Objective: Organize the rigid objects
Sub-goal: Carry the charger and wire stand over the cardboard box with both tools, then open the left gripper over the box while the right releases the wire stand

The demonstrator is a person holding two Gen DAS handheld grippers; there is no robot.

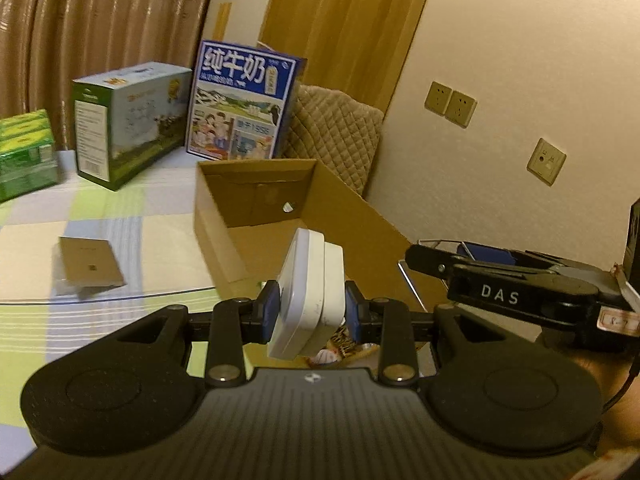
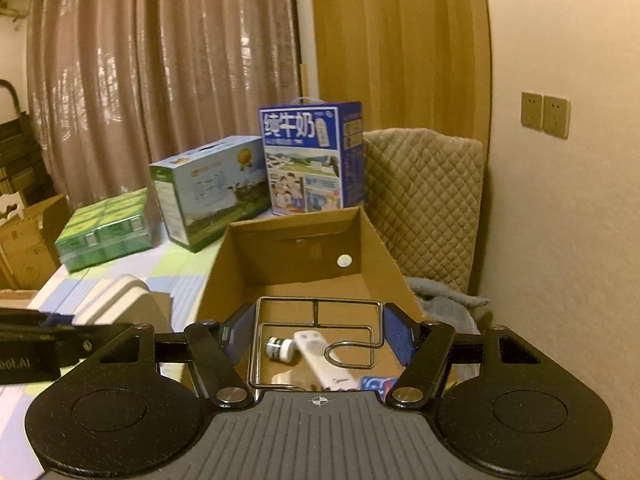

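Observation:
My left gripper (image 1: pixel 312 308) is shut on a white blocky device (image 1: pixel 308 292), which stands upright between the blue pads over the near end of an open cardboard box (image 1: pixel 216 216). In the right wrist view my right gripper (image 2: pixel 318 336) is shut on a bent metal wire rack (image 2: pixel 316 302), held level above the same box (image 2: pixel 376 248). On the box floor below the rack lie a small bottle (image 2: pixel 280 348), a white remote control (image 2: pixel 324 356) and a blue packet (image 2: pixel 376 384). The right gripper (image 1: pixel 480 256) also shows at the right of the left wrist view.
Behind the box stand a blue milk carton (image 1: pixel 244 100), a green-and-white carton (image 1: pixel 128 124) and a green drinks pack (image 1: pixel 24 152). A flat tan packet (image 1: pixel 90 266) lies on the checked tablecloth. A quilted chair back (image 2: pixel 424 200) stands against the wall on the right.

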